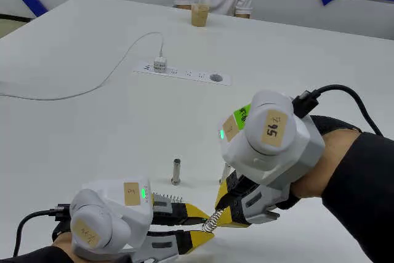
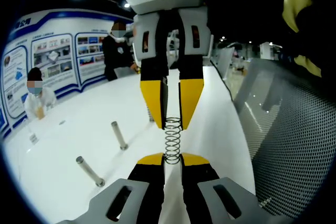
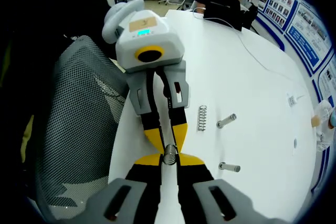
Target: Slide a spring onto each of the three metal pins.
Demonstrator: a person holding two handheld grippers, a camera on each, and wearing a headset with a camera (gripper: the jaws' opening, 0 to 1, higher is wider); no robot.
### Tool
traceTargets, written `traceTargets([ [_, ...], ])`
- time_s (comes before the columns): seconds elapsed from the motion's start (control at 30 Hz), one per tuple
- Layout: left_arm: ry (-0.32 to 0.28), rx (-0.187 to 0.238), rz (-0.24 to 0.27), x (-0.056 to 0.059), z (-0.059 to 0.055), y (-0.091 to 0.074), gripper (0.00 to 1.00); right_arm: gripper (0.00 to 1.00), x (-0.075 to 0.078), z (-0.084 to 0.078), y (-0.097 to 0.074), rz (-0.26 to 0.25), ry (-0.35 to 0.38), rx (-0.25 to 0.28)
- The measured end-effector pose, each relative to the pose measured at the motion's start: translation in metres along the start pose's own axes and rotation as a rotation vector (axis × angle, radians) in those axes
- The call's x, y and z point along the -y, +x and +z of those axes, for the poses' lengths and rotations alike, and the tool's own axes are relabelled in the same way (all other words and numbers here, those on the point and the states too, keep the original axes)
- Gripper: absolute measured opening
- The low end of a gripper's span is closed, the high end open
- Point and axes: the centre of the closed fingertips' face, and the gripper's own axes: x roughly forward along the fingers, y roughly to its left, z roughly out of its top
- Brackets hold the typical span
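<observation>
Your left gripper (image 2: 166, 159) and right gripper (image 2: 172, 123) each pinch 1 end of the spring (image 2: 172, 140), held near you; a pin (image 1: 176, 172) stands just beyond. It looks light and bendy, so grip 1 end gently or it may buckle or flick away.

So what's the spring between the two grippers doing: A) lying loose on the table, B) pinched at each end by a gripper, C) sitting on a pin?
B: the spring is clamped at one end by the left gripper and at the other by the right gripper, clear of the pins.
</observation>
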Motion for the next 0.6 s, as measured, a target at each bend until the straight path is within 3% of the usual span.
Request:
traceTargets([
  [0.43, -0.001, 0.005, 0.004, -0.0011, 0.0019, 0.0013, 0.12, 0.12, 0.0018, 0.0023, -0.0005, -0.009, -0.006, 0.000],
  [0.6, -0.014, 0.000, 0.015, -0.0030, 0.0010, 0.0005, 0.20, 0.12, 0.0048, -0.0001, -0.0020, -0.019, -0.002, -0.006],
])
